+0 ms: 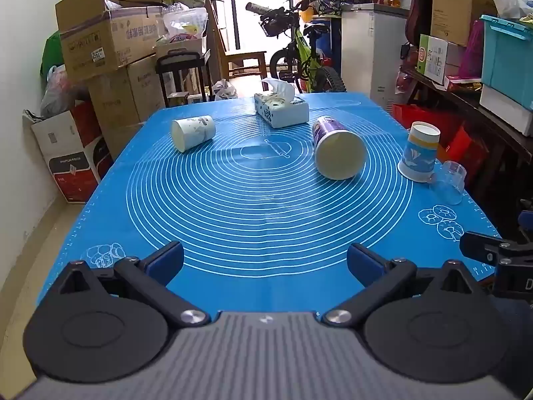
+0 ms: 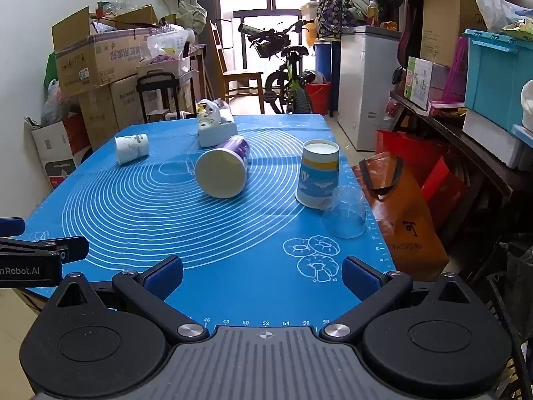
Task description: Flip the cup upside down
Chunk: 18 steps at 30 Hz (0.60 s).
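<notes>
A purple paper cup lies on its side mid-mat, mouth toward me. A white patterned cup lies on its side at the far left. A blue-and-yellow paper cup stands upside down at the right, with a clear plastic cup upside down beside it. My left gripper is open and empty over the mat's near edge. My right gripper is open and empty at the near right edge.
A blue silicone mat covers the table. A tissue box sits at the far middle. Cardboard boxes stand left, a bicycle behind, shelves with bins right. An orange bag stands beside the table's right edge.
</notes>
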Motion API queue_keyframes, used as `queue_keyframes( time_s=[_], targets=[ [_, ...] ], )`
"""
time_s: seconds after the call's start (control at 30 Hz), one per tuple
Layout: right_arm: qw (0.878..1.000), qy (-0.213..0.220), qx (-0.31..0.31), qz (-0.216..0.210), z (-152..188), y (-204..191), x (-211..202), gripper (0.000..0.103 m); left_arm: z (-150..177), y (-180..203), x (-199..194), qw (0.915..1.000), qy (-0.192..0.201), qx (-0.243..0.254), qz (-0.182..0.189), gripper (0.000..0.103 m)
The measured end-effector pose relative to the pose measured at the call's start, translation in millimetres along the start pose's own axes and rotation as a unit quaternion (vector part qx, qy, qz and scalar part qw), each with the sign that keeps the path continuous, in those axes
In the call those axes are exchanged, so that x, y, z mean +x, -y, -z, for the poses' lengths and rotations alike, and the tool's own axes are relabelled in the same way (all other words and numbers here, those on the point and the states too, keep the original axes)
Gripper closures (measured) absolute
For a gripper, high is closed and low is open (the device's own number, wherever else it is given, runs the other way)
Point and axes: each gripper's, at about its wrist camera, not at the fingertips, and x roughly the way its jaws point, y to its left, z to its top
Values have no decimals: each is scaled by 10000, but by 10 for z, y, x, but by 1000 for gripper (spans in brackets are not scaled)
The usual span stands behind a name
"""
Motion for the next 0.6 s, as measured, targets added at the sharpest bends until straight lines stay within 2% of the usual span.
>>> queue_keyframes(
  time_s=[0.6],
  targets=[
    [10000,10,21,-16,-1,-7,-1,2,6,-8,2,10000,14,-29,-11,0]
  ],
)
